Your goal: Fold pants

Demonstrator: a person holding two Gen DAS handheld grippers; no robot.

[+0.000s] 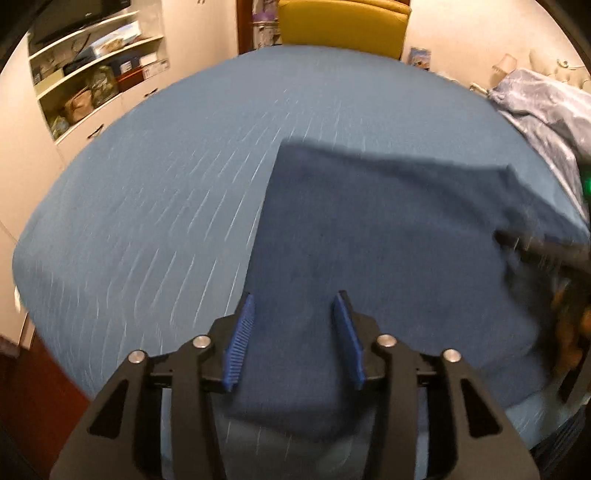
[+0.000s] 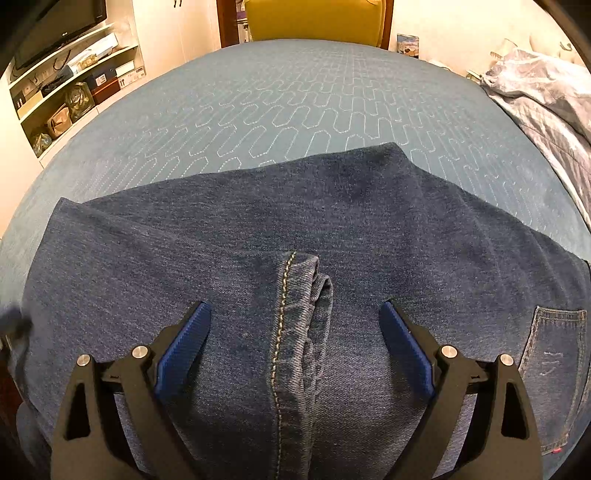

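Dark blue jeans [image 2: 221, 240] lie folded on a blue quilted bed cover [image 2: 295, 92]. A stitched hem [image 2: 291, 295] lies on top, and a back pocket [image 2: 554, 339] shows at the right. My right gripper [image 2: 294, 304] hangs over the hem, its blue pads wide apart and not pressing on it. The left wrist view is blurred. There the jeans [image 1: 369, 221] lie as a flat dark slab, and my left gripper [image 1: 295, 295] stands open above their near left part with only flat cloth under the gap. A blurred dark shape [image 1: 535, 243] crosses the jeans' right edge.
A yellow chair [image 2: 314, 18] stands past the bed's far end. White shelves [image 2: 74, 85] with boxes and a television fill the left wall. Crumpled pale blue-grey bedding [image 2: 546, 92] lies at the right. Bare bed cover [image 1: 166, 166] stretches left of and beyond the jeans.
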